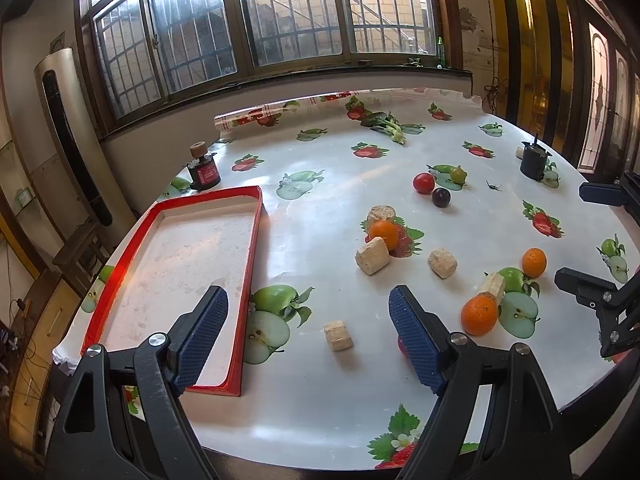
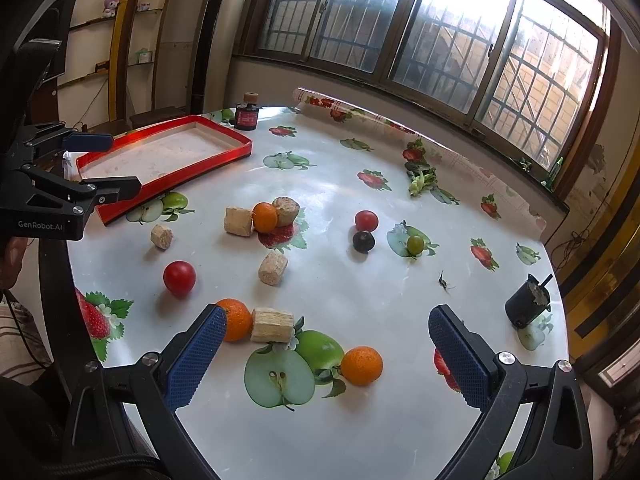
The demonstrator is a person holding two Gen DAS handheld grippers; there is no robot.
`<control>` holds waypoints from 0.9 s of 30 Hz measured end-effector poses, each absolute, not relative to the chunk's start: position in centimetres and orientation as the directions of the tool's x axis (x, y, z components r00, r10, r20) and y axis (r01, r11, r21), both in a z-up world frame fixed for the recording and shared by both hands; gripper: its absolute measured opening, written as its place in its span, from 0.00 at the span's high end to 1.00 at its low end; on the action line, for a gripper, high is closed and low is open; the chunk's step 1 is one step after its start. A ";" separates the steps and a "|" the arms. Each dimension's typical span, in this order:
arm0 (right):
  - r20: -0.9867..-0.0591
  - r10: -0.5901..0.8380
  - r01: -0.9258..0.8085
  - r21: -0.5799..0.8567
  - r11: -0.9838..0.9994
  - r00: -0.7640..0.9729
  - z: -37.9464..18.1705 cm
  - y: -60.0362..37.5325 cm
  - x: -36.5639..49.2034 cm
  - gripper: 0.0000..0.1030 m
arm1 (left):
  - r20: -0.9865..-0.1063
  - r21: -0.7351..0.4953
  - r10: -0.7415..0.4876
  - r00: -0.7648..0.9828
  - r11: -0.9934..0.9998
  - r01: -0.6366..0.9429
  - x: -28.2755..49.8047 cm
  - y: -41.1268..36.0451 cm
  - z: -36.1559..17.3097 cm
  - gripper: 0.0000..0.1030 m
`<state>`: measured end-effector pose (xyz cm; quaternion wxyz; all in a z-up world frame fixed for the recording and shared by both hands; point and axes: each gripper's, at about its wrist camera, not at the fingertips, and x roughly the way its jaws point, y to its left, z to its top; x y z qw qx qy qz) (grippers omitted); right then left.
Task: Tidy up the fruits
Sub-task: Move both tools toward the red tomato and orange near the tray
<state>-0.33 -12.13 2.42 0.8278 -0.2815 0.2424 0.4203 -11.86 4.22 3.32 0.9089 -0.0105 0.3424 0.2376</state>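
A red-rimmed tray [image 1: 256, 216] with nothing in it lies at the table's left. My left gripper [image 1: 309, 300] hovers open beside it, above a tan block [image 1: 339, 335]. A red fruit [image 1: 401, 346] peeks from behind its right finger. Three oranges [image 2: 236, 319] [image 2: 361, 365] [image 2: 265, 217] lie scattered on the cloth. My right gripper [image 2: 326, 316] is open low over the near two, its left finger beside one. Farther off are a red fruit [image 2: 179, 277], another red one [image 2: 366, 220], a dark plum [image 2: 363, 241] and a green fruit [image 2: 415, 244]. The left gripper [image 2: 124, 164] shows open by the tray [image 2: 176, 184].
Several tan cork-like blocks [image 2: 273, 268] lie among the fruit. A black cup [image 2: 527, 306] stands near the right edge, a red-labelled jar [image 2: 246, 114] behind the tray, leafy greens [image 2: 420, 178] at the back. The round table's edge [image 1: 304, 464] is close below.
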 end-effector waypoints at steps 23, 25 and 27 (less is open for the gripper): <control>-0.656 0.552 -0.827 -0.209 0.522 0.515 2.2 -13.8 0.9 0.01 | -0.694 0.059 0.281 0.663 0.940 -0.337 -10.8 2.9 2.1 0.19; -0.668 0.549 -0.829 -0.192 0.525 0.502 1.8 -13.9 1.3 0.01 | -0.712 0.040 0.253 0.655 0.946 -0.322 -10.3 2.8 1.4 0.19; -0.683 0.542 -0.829 -0.172 0.532 0.490 1.3 -14.0 1.9 0.01 | -0.734 0.019 0.221 0.643 0.952 -0.305 -10.0 2.7 0.5 0.19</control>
